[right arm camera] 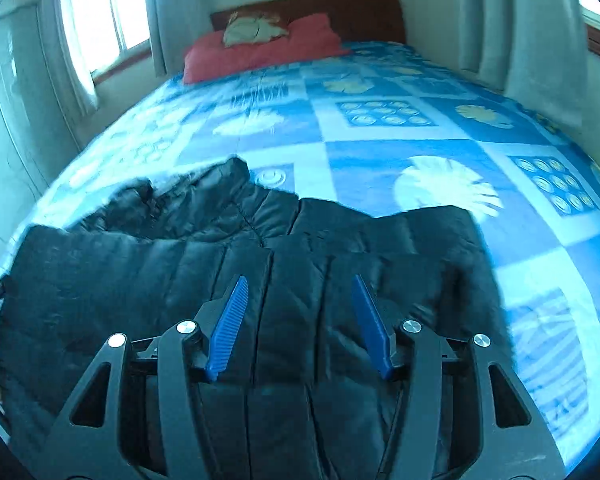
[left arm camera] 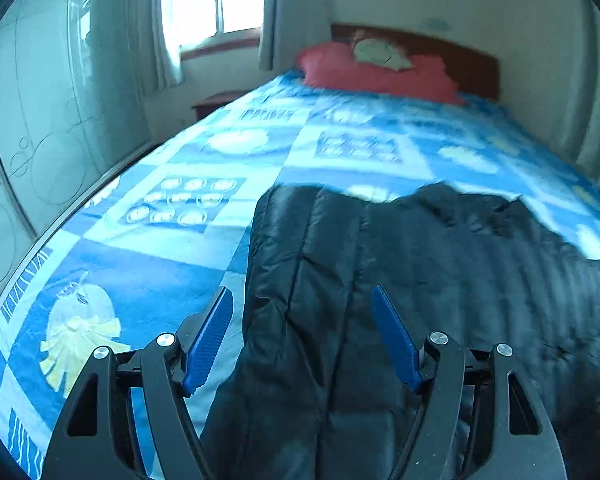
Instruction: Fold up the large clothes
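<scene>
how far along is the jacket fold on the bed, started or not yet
Done: the black puffer jacket lies spread on the blue patterned bedspread, and its sleeves seem drawn in over the body, though the blur leaves that unsure. In hand: nothing; the left gripper and right gripper both hover open over it. Left: gripping an edge and folding the body over.
</scene>
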The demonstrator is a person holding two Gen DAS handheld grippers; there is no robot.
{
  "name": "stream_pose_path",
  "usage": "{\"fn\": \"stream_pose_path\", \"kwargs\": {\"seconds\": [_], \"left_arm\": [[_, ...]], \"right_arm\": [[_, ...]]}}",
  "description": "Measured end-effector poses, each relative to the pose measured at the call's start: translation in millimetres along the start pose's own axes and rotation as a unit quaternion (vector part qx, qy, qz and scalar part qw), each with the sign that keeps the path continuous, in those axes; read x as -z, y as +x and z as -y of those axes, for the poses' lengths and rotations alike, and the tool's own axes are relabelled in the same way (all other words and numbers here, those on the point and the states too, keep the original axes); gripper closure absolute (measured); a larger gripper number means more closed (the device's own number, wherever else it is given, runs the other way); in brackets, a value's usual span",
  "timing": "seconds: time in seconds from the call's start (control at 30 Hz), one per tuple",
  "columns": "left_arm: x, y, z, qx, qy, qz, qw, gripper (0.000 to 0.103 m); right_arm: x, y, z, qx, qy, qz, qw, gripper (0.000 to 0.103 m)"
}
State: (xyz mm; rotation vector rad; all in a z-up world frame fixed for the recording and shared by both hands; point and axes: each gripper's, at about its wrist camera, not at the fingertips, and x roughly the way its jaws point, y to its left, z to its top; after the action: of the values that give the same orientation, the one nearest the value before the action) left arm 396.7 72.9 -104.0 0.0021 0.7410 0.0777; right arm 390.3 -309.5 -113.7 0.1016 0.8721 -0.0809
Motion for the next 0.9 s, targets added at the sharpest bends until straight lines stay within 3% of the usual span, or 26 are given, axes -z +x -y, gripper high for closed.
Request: {"fn": "stream_pose_path", "kwargs": {"seconds": [0.1,0.2,0.3,0.47,0.53,0.6,0.67,0.73,0.83,0.9], "left_arm": [[7,37,-3,-0.018,0.003,-0.057,0.9982,0.030],[11,53,-10,0.007,-0.018,-0.090,0.9958,0.030],[4,35,-9,-0.017,-0.010,-0.078,0.9968,0.032],[-6,-11,7,0.007,0.000,0.023,0.9997,0.032],[-10,-9,10,0.003,0.001,0.037,0.9993,0.032],[-10,10,7,-0.006,-0.011,0.012,0.9999,0.032],[-7,43,1,-0.025,-0.028,-0.044,0.9983,0.031],[1,69,-8,0.003,-0.055,-0.090,0.9945,0.026],[-5,58,-7,-0.001,-0.053,-0.079,0.9955,0.028],[-4,35,-6,0.002,-0.042,-0.047,0.9980,0.028]], "right_arm": [[7,30,3,0.005,-0.001,-0.027,1.000,0.048],[6,29,0,0.012,-0.008,-0.026,1.000,0.047],[1,13,-2,0.002,0.006,-0.016,1.000,0.047],[-6,-6,-31,-0.039,-0.018,0.019,0.999,0.047],[-8,0,-50,-0.055,-0.037,0.014,0.998,0.047],[-7,13,-61,-0.056,-0.044,0.002,0.997,0.047],[-2,31,-64,-0.053,-0.037,-0.020,0.998,0.045],[1,39,-63,-0.058,-0.034,-0.018,0.998,0.043],[-1,26,-60,-0.062,-0.031,-0.013,0.997,0.043],[1,9,-52,-0.069,-0.023,-0.005,0.997,0.043]]}}
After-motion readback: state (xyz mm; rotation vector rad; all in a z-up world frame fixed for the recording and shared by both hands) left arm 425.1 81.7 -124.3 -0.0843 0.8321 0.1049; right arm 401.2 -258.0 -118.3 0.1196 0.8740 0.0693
